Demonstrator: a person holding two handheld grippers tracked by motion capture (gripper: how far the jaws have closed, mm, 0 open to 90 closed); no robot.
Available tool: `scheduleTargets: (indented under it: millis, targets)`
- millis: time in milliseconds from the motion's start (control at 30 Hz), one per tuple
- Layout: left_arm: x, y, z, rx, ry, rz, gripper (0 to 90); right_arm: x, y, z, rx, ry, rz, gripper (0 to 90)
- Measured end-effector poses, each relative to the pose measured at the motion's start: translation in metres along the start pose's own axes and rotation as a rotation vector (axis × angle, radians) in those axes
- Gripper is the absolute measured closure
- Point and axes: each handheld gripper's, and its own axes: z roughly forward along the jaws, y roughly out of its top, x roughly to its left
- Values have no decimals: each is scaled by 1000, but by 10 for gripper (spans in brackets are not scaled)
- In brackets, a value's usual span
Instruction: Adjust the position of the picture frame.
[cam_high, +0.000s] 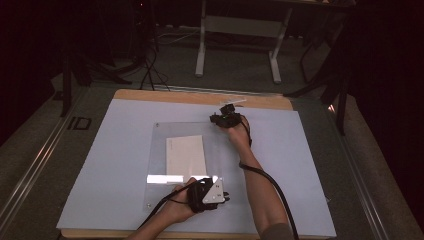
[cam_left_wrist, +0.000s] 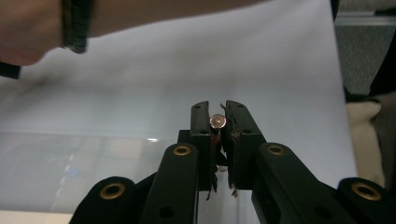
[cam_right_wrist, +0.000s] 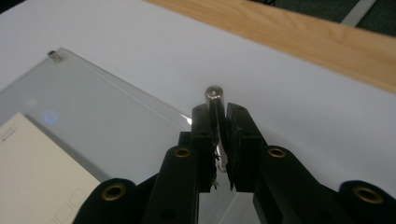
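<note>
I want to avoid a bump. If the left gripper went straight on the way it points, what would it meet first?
Probably the person's right forearm, which crosses ahead of the left gripper; depth is unclear.

A glossy clear sheet (cam_high: 185, 165) is reflecting light over matt white paper (cam_high: 110, 165); the tabletop (cam_right_wrist: 299, 32) is showing smooth wood; jaws are looking matt black.
</note>
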Motion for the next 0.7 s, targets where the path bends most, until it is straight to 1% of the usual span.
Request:
scheduleTargets:
  millis: [33,67,100,133,167,200,233,267,333,367,400,467,500,533,600,667,700]
  targets:
    - [0,-3,2,2,-6,-1,830,1,-2,3,14,-6,1,834]
    - [2,-5,2,-15,-15,-14,831,1,-5,5,7,-10,5,830]
    - [3,-6,2,-22,-24,-20,830,0,-6,5,-4,0,26,824]
    - [3,-6,2,-23,-20,-16,822,-1,-7,5,-8,2,29,822]
    - [3,-6,3,-16,-9,-14,783,0,-8,5,-10,-2,24,815]
    - [4,-7,2,-11,-15,-19,720,1,-8,4,-11,-7,19,777]
    - [7,-9,1,-11,-52,-37,696,1,-8,3,-14,-14,20,737]
    - [9,-12,-1,-18,-69,-54,661,0,-8,1,-16,-20,19,718]
    - [12,-18,-6,-34,-87,-78,630,0,-8,-5,-15,-35,-9,681]
    - [14,-21,-10,-49,-88,-84,621,-1,-8,-8,-8,-45,-25,665]
    - [16,-24,-15,-59,-86,-99,609,-1,-9,-11,0,-55,-39,651]
    - [20,-29,-22,-55,-71,-107,598,-3,-12,-18,3,-53,-49,634]
    - [22,-31,-25,-54,-67,-114,591,-3,-14,-22,6,-68,-60,628]
    - [25,-34,-28,-56,-61,-125,591,-4,-16,-25,6,-71,-61,620]
    - [33,-39,-34,-61,-33,-159,584,-5,-21,-32,8,-66,-66,607]
    - [42,-43,-40,-69,6,-195,581,-5,-26,-38,11,-67,-78,601]
    - [48,-45,-43,-78,19,-222,577,-5,-28,-41,13,-61,-78,595]
